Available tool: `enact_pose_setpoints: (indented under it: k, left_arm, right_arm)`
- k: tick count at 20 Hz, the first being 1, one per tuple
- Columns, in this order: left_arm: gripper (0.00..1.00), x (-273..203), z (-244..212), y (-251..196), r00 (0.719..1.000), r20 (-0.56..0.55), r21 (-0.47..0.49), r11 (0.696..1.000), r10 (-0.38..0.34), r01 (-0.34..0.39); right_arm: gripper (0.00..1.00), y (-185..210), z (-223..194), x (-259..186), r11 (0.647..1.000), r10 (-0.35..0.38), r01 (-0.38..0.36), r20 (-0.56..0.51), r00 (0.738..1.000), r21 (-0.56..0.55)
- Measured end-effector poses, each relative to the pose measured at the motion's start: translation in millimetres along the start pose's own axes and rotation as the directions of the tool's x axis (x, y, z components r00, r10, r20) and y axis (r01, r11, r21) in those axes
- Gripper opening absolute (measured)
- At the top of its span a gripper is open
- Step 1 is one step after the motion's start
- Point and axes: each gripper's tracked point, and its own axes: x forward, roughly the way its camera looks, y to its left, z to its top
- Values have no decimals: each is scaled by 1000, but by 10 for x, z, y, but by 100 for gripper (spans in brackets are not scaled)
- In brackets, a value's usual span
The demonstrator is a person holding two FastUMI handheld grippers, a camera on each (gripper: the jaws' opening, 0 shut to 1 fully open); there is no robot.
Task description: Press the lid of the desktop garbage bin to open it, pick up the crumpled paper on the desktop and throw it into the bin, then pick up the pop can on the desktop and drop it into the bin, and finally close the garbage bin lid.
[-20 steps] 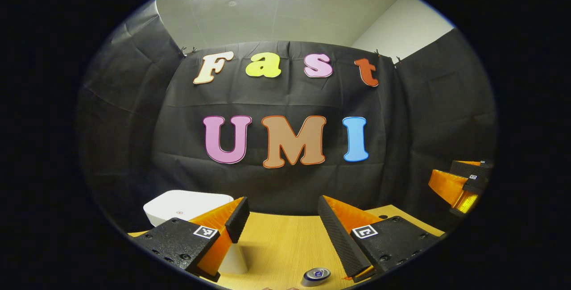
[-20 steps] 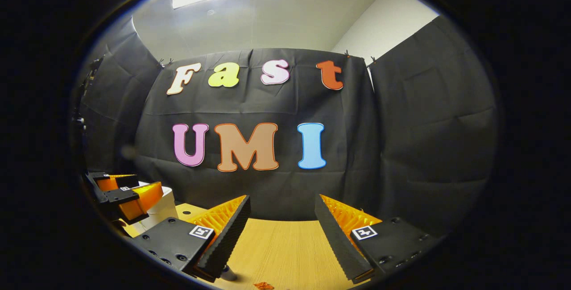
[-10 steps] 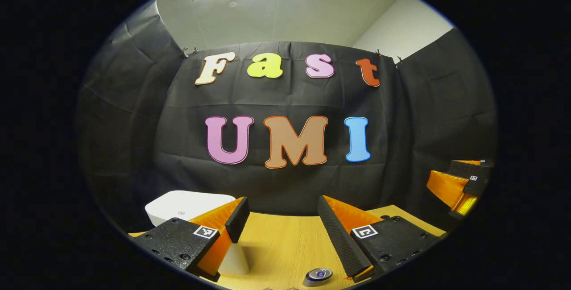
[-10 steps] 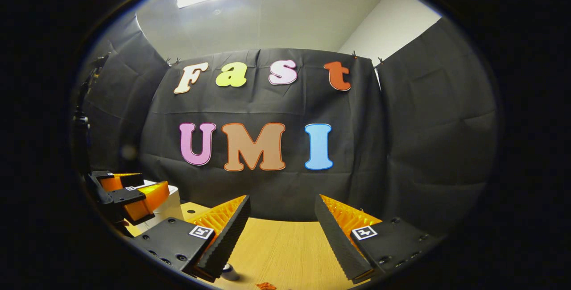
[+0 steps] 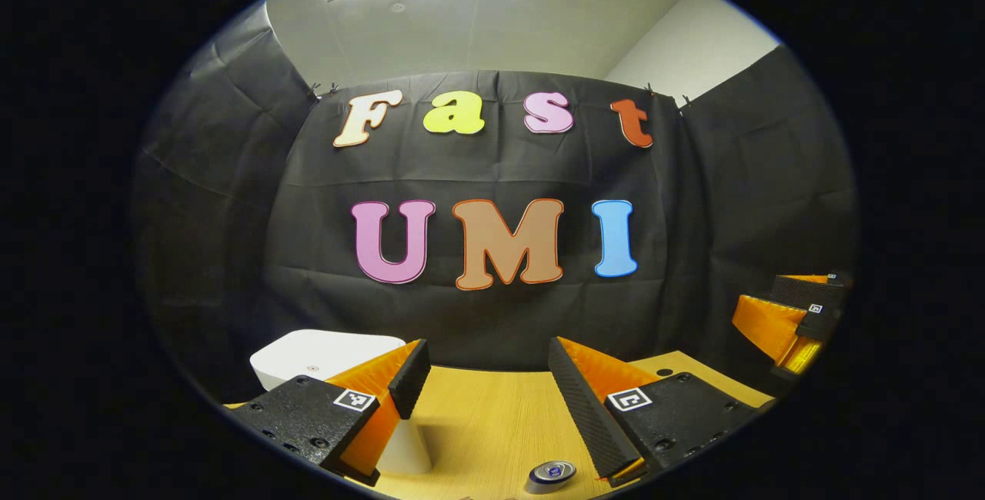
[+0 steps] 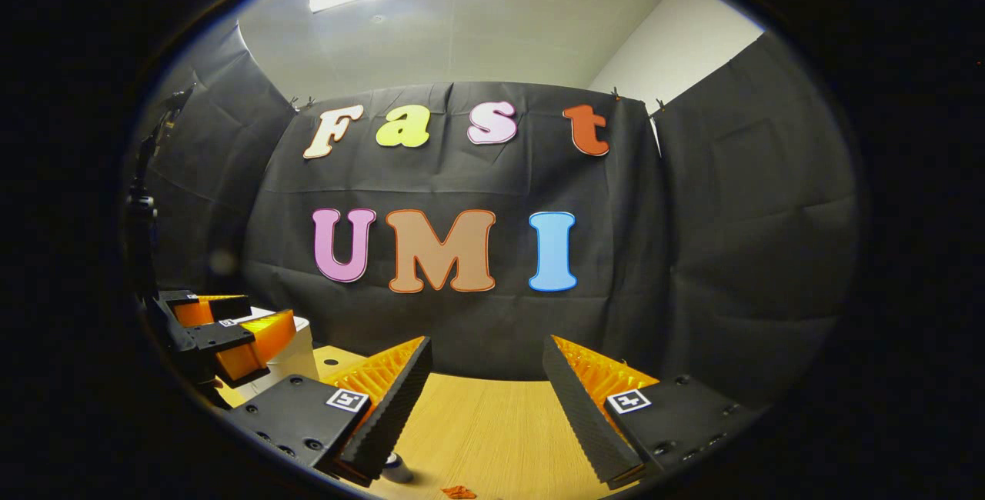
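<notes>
Already the left gripper [image 5: 481, 381] hangs agape, bin [image 5: 323, 354] ahead-left with lid down, can [image 5: 551, 472] just below its fingers; the right gripper [image 6: 485, 381] gapes too (2 empty); a careless descent could topple the can.

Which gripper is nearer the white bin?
Left. The left gripper hangs right beside the bin, whose closed lid sits just off its left finger. The right gripper is farther off; from it the bin lies beyond the left gripper.

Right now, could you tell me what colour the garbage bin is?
White; the bin shows best in the left gripper view.
</notes>
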Motion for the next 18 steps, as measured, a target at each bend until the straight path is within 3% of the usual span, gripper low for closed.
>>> enact_pose_setpoints:
  k: [6, 8, 10, 11, 13, 18]
  left_arm:
    - [93, -35, 37, -29, 1000, 10, -5, 1000, -17, 17]
    - [88, -32, 53, -7, 1000, 13, 0, 1000, -13, 13]
    - [80, -36, 75, 2, 1000, 17, 7, 1000, -11, 11]
    - [71, -38, 76, 5, 1000, 17, 9, 1000, -11, 11]
    - [59, -44, 69, 1, 1000, 17, 11, 1000, -11, 11]
    - [36, -29, 58, -80, 999, 8, 15, 999, -48, 48]
  right_arm:
    - [96, 16, -1, -34, 1000, 2, -2, 4, 1000, -6]
    - [100, 9, 0, -48, 1000, 2, -2, 5, 1000, -5]
    - [100, -6, 17, -59, 1000, 0, 0, 9, 1000, -3]
    - [96, -12, 19, -64, 1000, -2, 2, 12, 1000, -2]
    - [100, -13, 9, -72, 1000, -4, 4, 10, 1000, -3]
    - [96, -19, 14, -60, 1000, -3, 4, 10, 1000, -8]
